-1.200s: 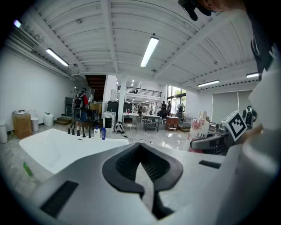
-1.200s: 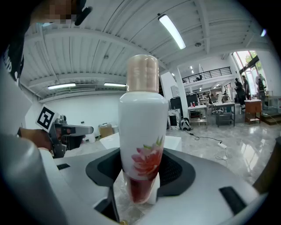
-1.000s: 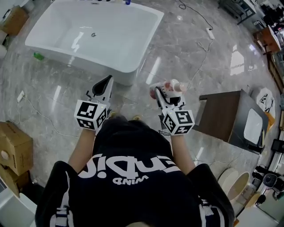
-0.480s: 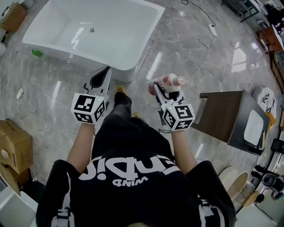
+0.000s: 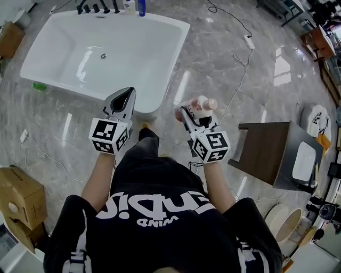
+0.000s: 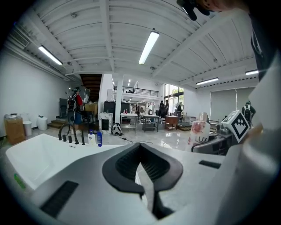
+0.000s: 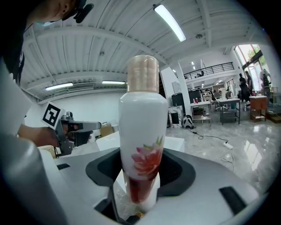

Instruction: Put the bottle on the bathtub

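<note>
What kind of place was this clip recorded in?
Probably an open workshop or lab hall, not a home bathroom: a freestanding bathtub stands on a polished stone-look floor with loose cables and cardboard boxes around it. The left gripper view shows work tables and a mezzanine under strip lights.

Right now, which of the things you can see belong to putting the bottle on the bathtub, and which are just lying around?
Job in hand:
- bottle, clamped in the right gripper
- bathtub, ahead on the floor

Lying about:
- cardboard box
- power strip
- dark cabinet
- small bottles at the tub's far end
- left gripper, shut and empty
</note>
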Motion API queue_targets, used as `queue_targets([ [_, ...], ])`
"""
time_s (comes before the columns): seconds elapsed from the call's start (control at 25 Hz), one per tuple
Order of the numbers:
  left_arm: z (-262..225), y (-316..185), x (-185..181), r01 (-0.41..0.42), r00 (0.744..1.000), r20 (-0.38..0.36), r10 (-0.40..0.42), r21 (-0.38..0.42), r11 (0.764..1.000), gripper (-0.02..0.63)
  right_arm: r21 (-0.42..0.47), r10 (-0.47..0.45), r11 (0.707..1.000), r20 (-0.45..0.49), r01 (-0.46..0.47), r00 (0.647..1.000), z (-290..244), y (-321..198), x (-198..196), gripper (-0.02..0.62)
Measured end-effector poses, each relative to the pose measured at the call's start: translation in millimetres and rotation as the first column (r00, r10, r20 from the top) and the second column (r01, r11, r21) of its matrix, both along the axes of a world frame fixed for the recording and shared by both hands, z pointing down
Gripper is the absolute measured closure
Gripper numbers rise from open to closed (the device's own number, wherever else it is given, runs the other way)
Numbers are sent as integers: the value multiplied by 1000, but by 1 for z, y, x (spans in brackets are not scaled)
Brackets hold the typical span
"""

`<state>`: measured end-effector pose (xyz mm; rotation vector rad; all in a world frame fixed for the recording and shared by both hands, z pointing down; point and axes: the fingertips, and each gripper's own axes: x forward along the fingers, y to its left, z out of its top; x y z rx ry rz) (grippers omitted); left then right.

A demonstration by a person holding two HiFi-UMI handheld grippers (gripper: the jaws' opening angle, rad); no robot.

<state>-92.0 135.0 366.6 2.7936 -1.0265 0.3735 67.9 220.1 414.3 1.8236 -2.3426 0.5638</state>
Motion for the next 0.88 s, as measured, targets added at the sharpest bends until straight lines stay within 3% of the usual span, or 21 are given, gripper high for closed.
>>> queue_targets([
  [0.52,-3,-140,27,-107,994,-18,107,5,994,598,-1,60,998,-39,-61,997,-5,-138,8,348],
  [0.88,-4,-205,41,-94,995,-35,95,32,995,598,2,77,997,-57,-77,995,-7,-209,26,348],
])
